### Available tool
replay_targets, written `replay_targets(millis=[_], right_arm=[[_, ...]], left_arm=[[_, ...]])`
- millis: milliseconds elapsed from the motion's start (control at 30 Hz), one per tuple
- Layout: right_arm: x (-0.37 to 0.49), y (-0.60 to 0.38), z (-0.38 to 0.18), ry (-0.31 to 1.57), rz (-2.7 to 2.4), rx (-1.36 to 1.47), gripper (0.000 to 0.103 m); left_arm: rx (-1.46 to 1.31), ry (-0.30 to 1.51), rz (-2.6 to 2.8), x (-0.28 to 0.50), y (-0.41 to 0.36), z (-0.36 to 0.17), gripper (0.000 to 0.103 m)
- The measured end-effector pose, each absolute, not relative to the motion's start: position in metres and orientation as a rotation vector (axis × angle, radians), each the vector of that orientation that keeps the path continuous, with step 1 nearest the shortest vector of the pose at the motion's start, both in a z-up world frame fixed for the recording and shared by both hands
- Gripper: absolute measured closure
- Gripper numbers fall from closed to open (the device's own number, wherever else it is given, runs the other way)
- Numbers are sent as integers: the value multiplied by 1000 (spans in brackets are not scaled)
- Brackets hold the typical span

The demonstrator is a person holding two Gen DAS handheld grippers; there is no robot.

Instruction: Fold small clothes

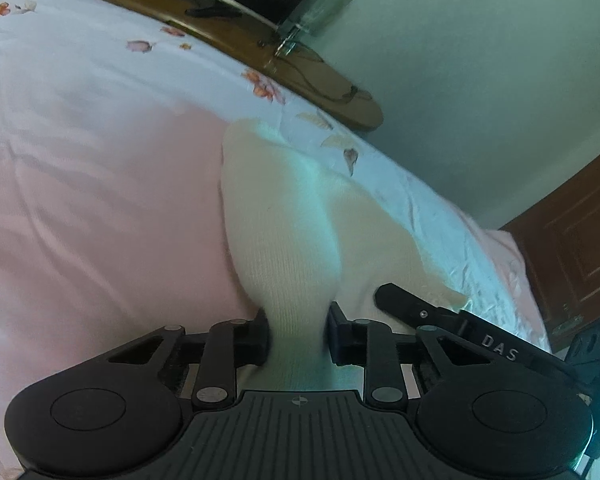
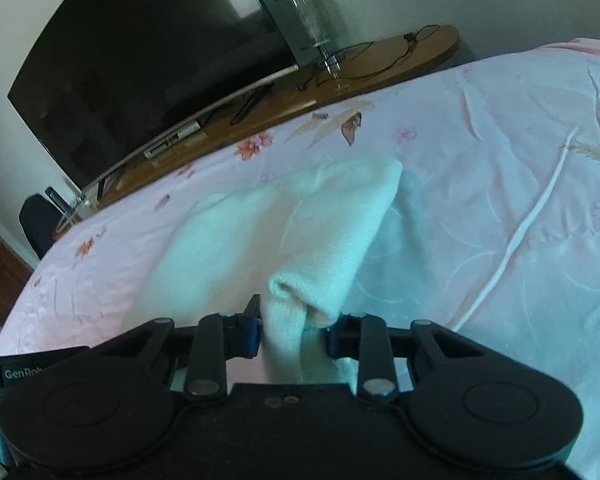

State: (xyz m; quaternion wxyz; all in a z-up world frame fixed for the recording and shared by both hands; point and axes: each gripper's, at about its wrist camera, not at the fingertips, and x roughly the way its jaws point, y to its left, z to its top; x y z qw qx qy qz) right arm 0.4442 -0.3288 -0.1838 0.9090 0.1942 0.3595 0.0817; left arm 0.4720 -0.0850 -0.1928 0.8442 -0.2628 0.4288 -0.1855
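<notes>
A small white knit garment (image 1: 284,216) lies on the pink bedsheet (image 1: 92,208). My left gripper (image 1: 298,332) is shut on its near edge, with knit fabric bunched between the two pads. The same white garment (image 2: 324,224) shows in the right wrist view, its near edge rolled and folded over. My right gripper (image 2: 294,330) is shut on that rolled edge, cloth pinched between its pads. A finger of the right gripper (image 1: 404,304) rests on the garment at the right of the left wrist view.
The bed carries a pink and white floral sheet (image 2: 500,152) with a white cord (image 2: 528,224) lying across it. Beyond its far edge stands a wooden TV bench (image 2: 340,84) with a dark television (image 2: 148,60), a glass lamp base (image 2: 308,20) and cables. A brown door (image 1: 580,248) is at the right.
</notes>
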Motion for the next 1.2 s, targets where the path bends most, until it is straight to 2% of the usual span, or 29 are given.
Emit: replay_targets(millis=[267,567,800,967,1000,1033,1100,1200], right_arm=[[443,-282,-141,673,237,386,75],[466,-193,-124,651,352,385,75],[489,-132,-138,665,424,377,75],[501,-105,-161,699,426,343,75],[502,-102,-167,712,428,335,75],[504,-98,-173,729,428,321,75],[505,-90,-186,760,416,290,73],[503,-97,-201,787,348,276,62]], left_arm=[[-561,819,-357,463,-27,-155,77],[-529,759,-258,460,72,-131,77],[-477,753,-192,470,126,-147,77],[-471,805,-151,482,148,-184,76],[-461,824,-147,483,149,-192,75],[-436,846,-141,484,149,-201,68],[-412,852,-137,480,149,-211,60],[-414,857,-141,479,147,-209,60]])
